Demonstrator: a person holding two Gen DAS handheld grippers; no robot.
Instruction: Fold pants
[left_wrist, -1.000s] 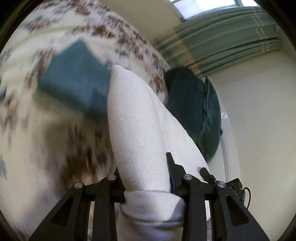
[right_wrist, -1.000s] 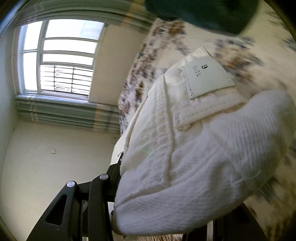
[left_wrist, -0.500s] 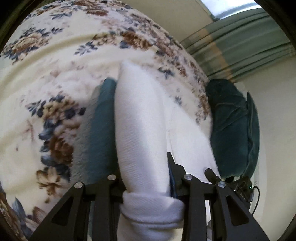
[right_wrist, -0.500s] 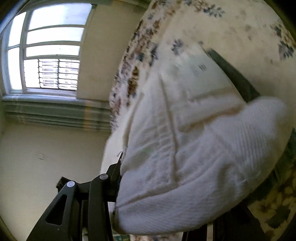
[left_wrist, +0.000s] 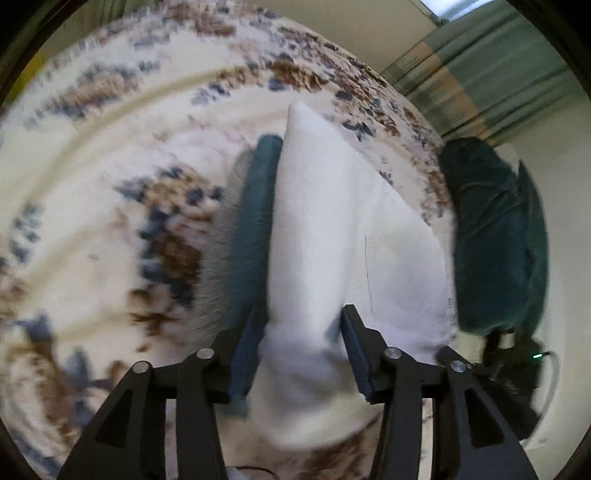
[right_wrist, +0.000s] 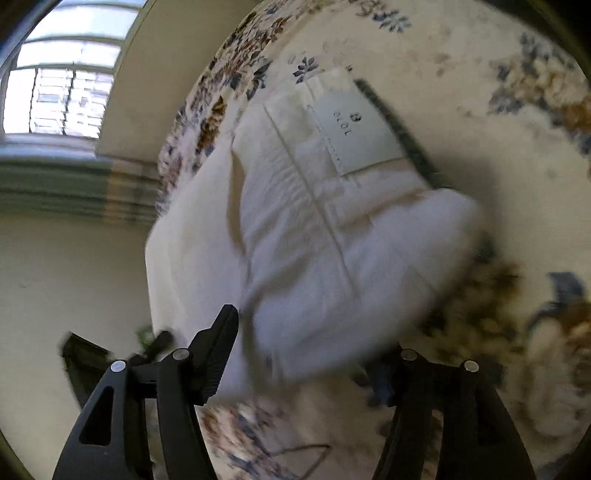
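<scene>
White pants (left_wrist: 317, 236) lie folded on a floral bedspread (left_wrist: 92, 221), resting on top of a folded teal garment (left_wrist: 255, 221). My left gripper (left_wrist: 301, 314) straddles one bunched end of the pants. Its jaws are opening, with the cloth between them and a gap showing at the right pad (left_wrist: 354, 354). In the right wrist view the pants (right_wrist: 314, 240) show a pale label patch (right_wrist: 354, 133), with the teal garment's dark edge (right_wrist: 399, 129) beyond it. My right gripper (right_wrist: 306, 339) is opening around the other end, the fabric loose between its fingers.
A dark teal cushion (left_wrist: 495, 236) lies on the bed just right of the pants. Green striped curtains (left_wrist: 498, 74) and a barred window (right_wrist: 62, 92) stand beyond the bed's edge. A thin cable (right_wrist: 295, 452) lies on the bedspread (right_wrist: 517, 92) near the right gripper.
Both grippers came down and carried the pants onto the teal garment on the bed. Both sets of jaws then widened, releasing their squeeze on the cloth.
</scene>
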